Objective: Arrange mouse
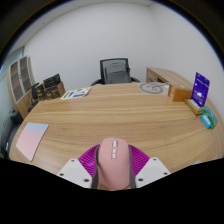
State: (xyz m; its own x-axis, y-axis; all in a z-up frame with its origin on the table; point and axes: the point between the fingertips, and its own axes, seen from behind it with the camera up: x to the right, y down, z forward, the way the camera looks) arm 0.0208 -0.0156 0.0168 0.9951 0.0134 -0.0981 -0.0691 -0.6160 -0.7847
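Pink mouse (113, 163) sits clamped between the gripper (112, 170) fingers, both purple pads (91, 160) pressing its sides, just above the near edge of the wooden table (110, 115). Left of fingers: pale mouse mat (31, 141) lying flat. Beyond, across the table: black office chair (117, 70); purple box (200, 89) standing upright at far right
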